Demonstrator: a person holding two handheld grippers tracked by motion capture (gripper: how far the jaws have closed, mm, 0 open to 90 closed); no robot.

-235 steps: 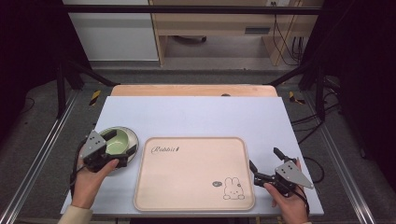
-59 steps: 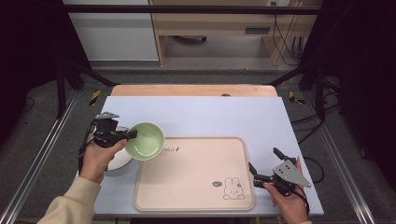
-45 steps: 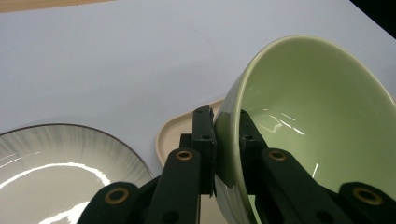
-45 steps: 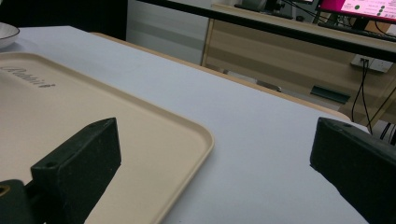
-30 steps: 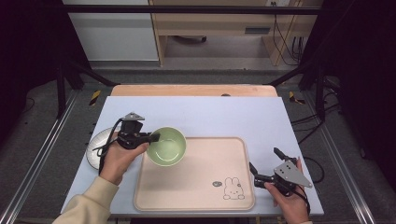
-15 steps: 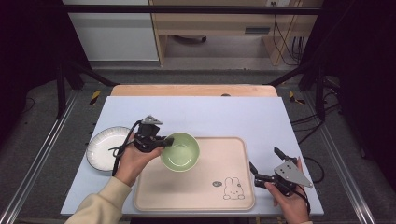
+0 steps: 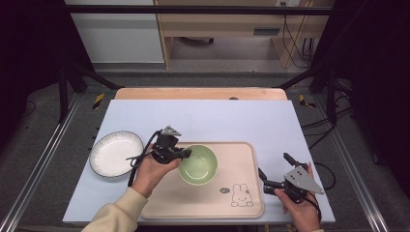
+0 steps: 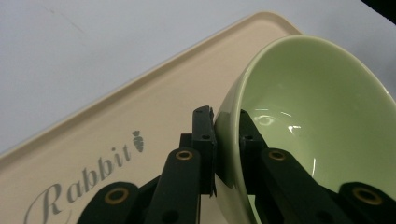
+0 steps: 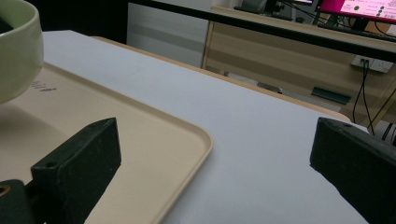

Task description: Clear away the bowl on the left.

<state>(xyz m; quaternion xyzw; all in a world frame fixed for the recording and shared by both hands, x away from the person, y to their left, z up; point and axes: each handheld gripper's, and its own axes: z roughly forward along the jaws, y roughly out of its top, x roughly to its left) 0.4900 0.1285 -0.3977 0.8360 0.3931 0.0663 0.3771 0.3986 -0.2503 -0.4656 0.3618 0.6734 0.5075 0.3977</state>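
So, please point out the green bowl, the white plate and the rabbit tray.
green bowl [image 7: 198, 165], high view, inner bottom.
white plate [image 7: 115, 153], high view, centre.
rabbit tray [image 7: 241, 203], high view, bare surface near the rabbit drawing.

In the left gripper view the green bowl [image 8: 308, 121] is cut off at the right and bottom edges, and the "Rabbit" lettering [image 8: 84, 179] on the tray [image 8: 140, 112] is partly covered by the black jaws. In the right gripper view, just a slice of the bowl [image 9: 16, 51] is seen at the upper left. Whether the bowl's base touches the tray can't be told.
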